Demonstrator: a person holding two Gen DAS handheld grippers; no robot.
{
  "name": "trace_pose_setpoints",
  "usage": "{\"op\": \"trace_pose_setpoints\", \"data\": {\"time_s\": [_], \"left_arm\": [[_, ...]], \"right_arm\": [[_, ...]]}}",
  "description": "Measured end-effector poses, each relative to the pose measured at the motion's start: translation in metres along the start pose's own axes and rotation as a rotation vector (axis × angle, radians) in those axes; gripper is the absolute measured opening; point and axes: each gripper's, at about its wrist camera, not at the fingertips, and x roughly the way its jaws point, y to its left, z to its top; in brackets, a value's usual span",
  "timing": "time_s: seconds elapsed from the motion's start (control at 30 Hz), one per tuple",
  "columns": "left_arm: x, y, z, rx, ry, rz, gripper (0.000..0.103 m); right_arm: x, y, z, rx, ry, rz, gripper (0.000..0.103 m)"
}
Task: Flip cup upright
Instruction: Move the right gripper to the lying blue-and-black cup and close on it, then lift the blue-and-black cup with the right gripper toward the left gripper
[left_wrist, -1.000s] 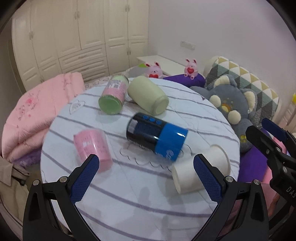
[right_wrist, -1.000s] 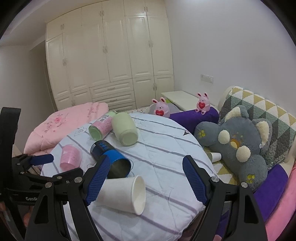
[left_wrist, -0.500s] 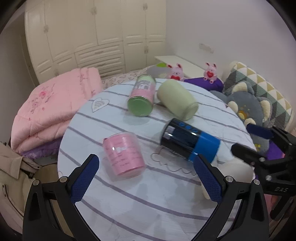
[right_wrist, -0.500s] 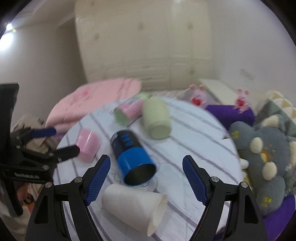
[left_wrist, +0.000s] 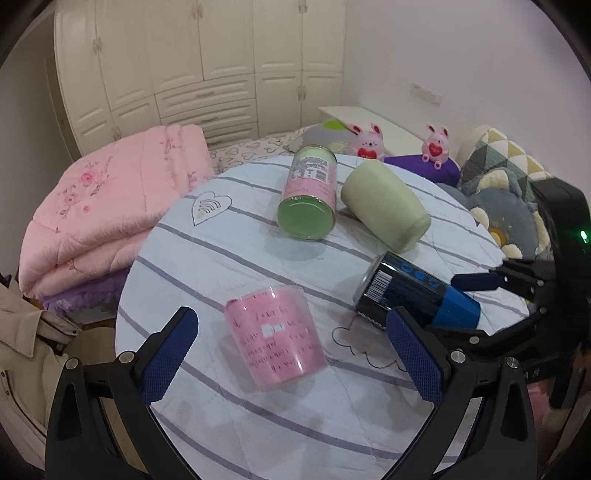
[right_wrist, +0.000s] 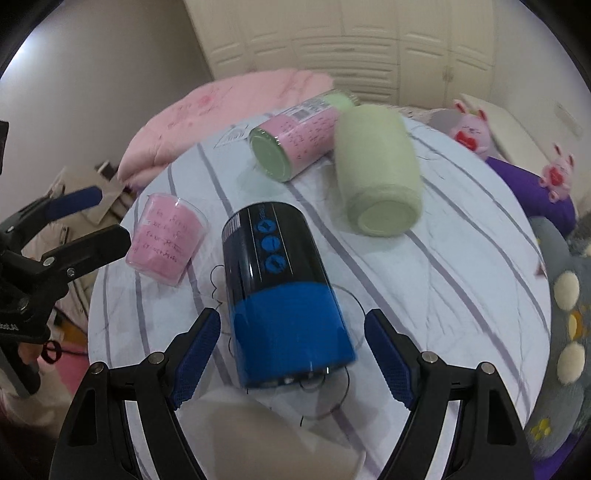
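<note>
Several cups lie on their sides on a round table with a striped cloth (left_wrist: 229, 258). A pink clear cup (left_wrist: 275, 338) lies between the fingers of my open left gripper (left_wrist: 291, 354); it also shows in the right wrist view (right_wrist: 166, 240). A black and blue cup (right_wrist: 284, 299) lies on its side between the fingers of my open right gripper (right_wrist: 293, 354); it also shows in the left wrist view (left_wrist: 413, 295). A white paper cup (right_wrist: 273, 439) lies close under the right gripper. A pink and green cup (left_wrist: 308, 192) and a pale green cup (left_wrist: 384, 206) lie at the far side.
A folded pink quilt (left_wrist: 99, 206) lies left of the table. Plush toys, a grey bear (left_wrist: 509, 218) and pink rabbits (left_wrist: 367, 140), sit to the right and back. White wardrobes (left_wrist: 199, 66) stand behind. Clothes (left_wrist: 22, 350) lie at the left edge.
Both grippers have moved in closer to the table. The left now frames the pink cup. The right has dropped and now frames the black and blue cup, with the paper cup beneath it.
</note>
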Motion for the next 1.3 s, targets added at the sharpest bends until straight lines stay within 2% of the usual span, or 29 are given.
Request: {"op": "trace_pose_setpoints", "data": {"time_s": [0.23,0.27,0.3,0.5,0.73,0.9,1.07,1.2,1.3], "left_arm": [[0.01,0.01,-0.005,0.003,0.031,-0.006,0.103],[0.011,0.011,-0.005,0.002,0.033,-0.006,0.103],[0.012,0.012,-0.005,0.0,0.034,-0.004,0.103],[0.012,0.019,-0.008,-0.01,0.035,-0.009,0.103],[0.008,0.027,-0.013,-0.019,0.033,-0.01,0.103],[0.006,0.03,-0.014,-0.027,0.032,-0.013,0.103],[0.006,0.029,-0.014,-0.025,0.034,-0.015,0.103],[0.007,0.025,-0.013,-0.007,0.033,-0.024,0.103],[0.011,0.021,-0.012,0.005,0.037,-0.033,0.103]], "right_arm": [[0.026,0.006,0.018,-0.099,0.142,0.019,0.081],[0.026,0.005,0.018,-0.102,0.143,0.016,0.079],[0.026,0.004,0.019,-0.104,0.145,0.008,0.07],[0.027,0.013,0.025,-0.17,0.156,-0.032,0.069],[0.022,0.025,0.033,-0.253,0.126,-0.061,0.069],[0.024,0.032,0.04,-0.357,0.143,-0.013,0.069],[0.024,0.032,0.046,-0.441,0.167,0.139,0.069],[0.028,0.034,0.045,-0.578,0.185,0.257,0.069],[0.039,0.031,0.046,-0.622,0.188,0.288,0.069]]}}
